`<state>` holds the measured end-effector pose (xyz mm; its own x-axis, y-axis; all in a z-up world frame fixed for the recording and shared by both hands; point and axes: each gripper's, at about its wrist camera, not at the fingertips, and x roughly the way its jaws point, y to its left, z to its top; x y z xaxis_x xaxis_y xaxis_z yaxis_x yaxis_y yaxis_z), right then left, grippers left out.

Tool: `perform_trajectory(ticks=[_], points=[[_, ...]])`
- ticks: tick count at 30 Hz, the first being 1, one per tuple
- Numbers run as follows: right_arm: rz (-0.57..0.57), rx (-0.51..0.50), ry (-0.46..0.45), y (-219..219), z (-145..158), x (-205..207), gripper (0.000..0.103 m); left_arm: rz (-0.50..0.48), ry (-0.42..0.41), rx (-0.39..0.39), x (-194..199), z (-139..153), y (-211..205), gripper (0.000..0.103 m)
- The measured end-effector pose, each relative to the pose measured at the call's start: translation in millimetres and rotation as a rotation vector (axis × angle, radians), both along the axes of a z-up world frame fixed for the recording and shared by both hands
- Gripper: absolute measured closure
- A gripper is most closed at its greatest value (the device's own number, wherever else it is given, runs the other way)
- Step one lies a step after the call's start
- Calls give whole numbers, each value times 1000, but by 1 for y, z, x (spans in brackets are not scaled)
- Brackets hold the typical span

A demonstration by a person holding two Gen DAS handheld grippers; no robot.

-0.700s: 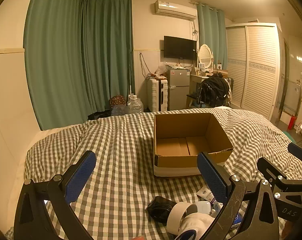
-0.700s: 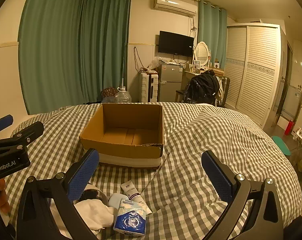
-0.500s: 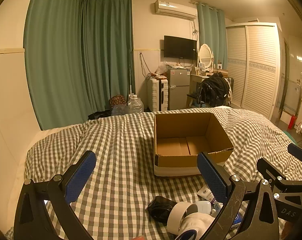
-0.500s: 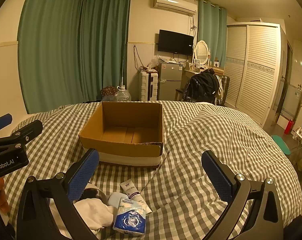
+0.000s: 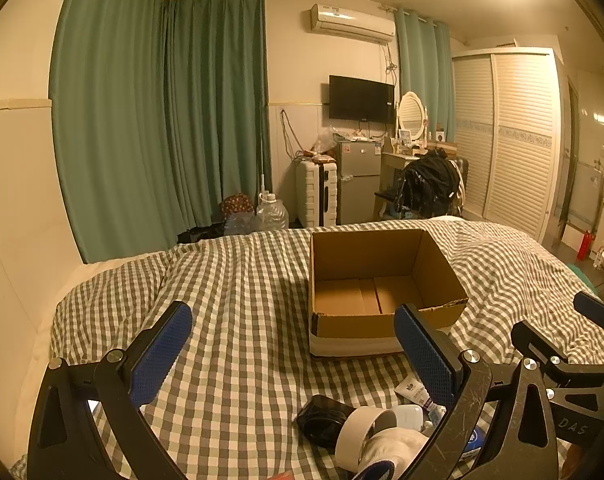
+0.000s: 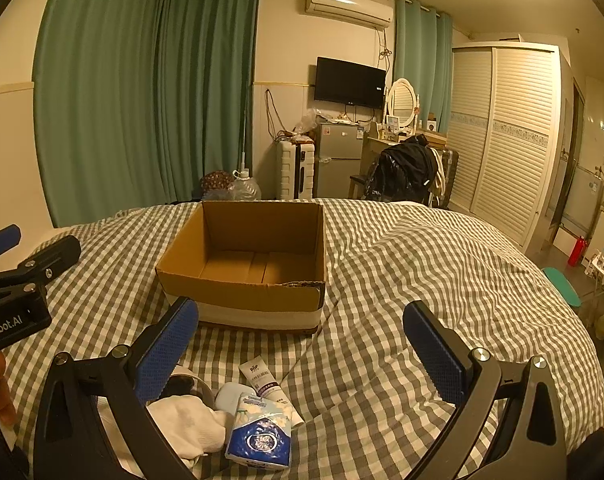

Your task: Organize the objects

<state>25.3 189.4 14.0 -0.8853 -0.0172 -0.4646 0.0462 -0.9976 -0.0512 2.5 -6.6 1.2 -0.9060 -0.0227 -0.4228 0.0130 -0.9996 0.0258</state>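
Practically nothing has changed over the last moments: both views match the earlier ones, with only the faintest drift of the cameras, so the sorting has not yet begun.

Going left to right in the left wrist view, the left gripper (image 5: 290, 354) hangs in the lower part of the frame with its jaws spread as wide as they go and nothing between them but checked bed (image 5: 230, 320) cover. Right of centre sits the cardboard box (image 5: 381, 280), open-topped and empty. Along the bottom edge, centre to right, lies the small pile: a black pouch (image 5: 321, 422), a tape roll (image 5: 361, 432), a white sock (image 5: 393, 446) and a tube (image 5: 411, 390).

In the right wrist view the same pile sits at lower left, just in front of the box, with a blue-and-white tissue pack (image 6: 260, 432) nearest the camera. The right gripper (image 6: 300, 348) is likewise fully open and holds nothing, its span framing bare bedding at lower centre.

By the look of it, every item is still outside the box, so the whole job remains; a first pick from the pile seems the likely step.
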Motion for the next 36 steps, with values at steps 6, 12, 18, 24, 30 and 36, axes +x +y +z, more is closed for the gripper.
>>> perform_trajectory(ticks=[6,12,18,24,30,36], points=[[2,1,-8,0,-2,-1,0,1,-10,-4,-2,-1,2,0],[4,3,-13,-2,-3,-4,0,2,-11,-5,-2,-1,2,0],[8,4,-17,-3,-2,-4,0,4,-2,0,-1,0,0,0],[12,7,-18,-4,-1,-4,0,4,-7,10,-2,0,-1,0],[15,13,-19,-6,1,-4,0,-2,-12,11,-3,-1,0,0],[17,10,-18,-6,0,-3,0,32,-9,-27,-5,-6,1,0]])
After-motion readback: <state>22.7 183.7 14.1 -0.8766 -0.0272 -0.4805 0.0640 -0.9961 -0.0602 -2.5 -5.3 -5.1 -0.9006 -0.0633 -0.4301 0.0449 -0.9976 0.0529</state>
